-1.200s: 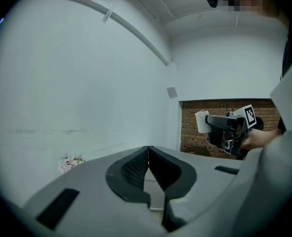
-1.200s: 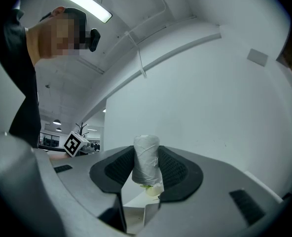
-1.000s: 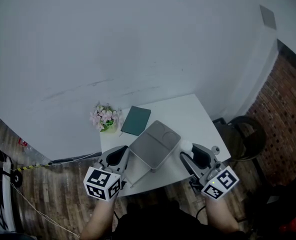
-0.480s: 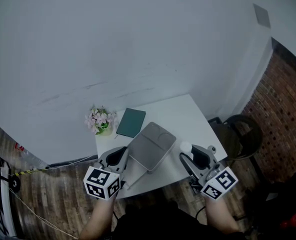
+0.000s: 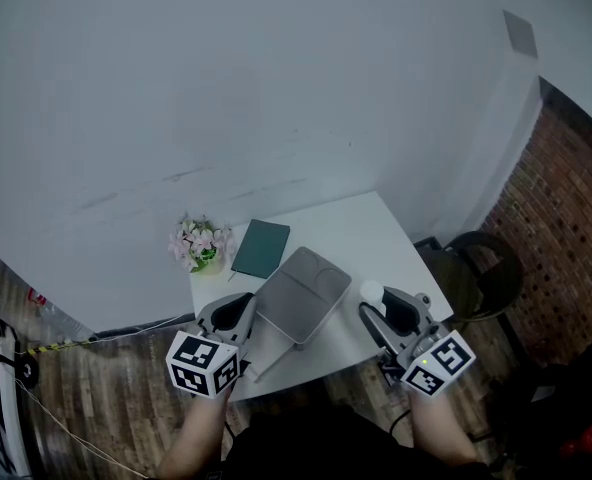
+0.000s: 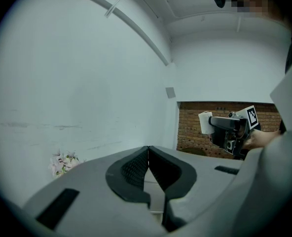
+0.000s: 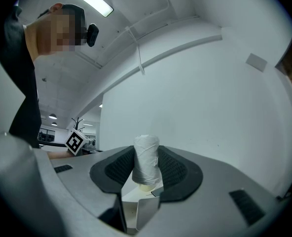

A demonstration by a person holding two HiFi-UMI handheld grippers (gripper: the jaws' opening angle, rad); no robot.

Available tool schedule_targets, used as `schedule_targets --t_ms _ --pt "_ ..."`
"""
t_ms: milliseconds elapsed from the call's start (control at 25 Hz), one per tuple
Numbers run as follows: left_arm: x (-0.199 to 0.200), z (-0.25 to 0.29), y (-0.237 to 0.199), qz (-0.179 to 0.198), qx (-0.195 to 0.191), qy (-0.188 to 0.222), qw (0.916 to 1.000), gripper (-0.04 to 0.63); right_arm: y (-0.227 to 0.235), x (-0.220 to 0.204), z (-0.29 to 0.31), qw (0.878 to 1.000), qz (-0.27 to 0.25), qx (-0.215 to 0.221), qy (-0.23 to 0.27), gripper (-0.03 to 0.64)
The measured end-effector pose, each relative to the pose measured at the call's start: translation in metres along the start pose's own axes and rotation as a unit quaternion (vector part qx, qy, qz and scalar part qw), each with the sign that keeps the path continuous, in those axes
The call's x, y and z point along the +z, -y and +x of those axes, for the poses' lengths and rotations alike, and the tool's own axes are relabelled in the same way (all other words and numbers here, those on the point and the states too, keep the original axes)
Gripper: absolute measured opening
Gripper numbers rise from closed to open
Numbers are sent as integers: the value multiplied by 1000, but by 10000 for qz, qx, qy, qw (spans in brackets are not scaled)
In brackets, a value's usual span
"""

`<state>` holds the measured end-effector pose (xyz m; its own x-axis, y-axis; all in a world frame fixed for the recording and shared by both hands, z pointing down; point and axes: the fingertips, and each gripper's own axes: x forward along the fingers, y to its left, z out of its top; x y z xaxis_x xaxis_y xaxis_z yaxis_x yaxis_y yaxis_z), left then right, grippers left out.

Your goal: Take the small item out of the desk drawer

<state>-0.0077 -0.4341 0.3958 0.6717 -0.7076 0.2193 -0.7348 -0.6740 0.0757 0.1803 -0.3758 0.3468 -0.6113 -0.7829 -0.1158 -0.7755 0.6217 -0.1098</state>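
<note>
A small white roll (image 7: 147,171) wound with thread or tape stands upright between the dark pads of my right gripper (image 7: 146,154), which is shut on it. In the head view this gripper (image 5: 374,306) hovers over the right front corner of the white desk (image 5: 376,233), the roll (image 5: 372,291) at its tip. The left gripper view shows the same roll (image 6: 205,123) held out in the air. My left gripper (image 6: 147,154) is shut with nothing between its pads; it (image 5: 242,310) sits at the desk's left front. No drawer shows in any view.
On the desk lie a grey closed laptop-like slab (image 5: 301,293), a green notebook (image 5: 260,247) and a small pot of pink flowers (image 5: 201,243). A dark chair (image 5: 488,270) stands right of the desk by a brick wall (image 5: 576,218). A white wall rises behind.
The desk and its things have drifted slightly left in the head view. Both grippers keep their places, and the roll stays in the right one.
</note>
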Motion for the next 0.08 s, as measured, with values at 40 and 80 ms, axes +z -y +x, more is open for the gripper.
schedule_targets --t_ms 40,80 --pt "0 -1 -1 0 3 -6 10000 9 -1 0 1 10000 4 1 7 155" --pt "-1 -1 -3 0 5 -13 10000 11 -1 0 3 10000 8 3 13 156"
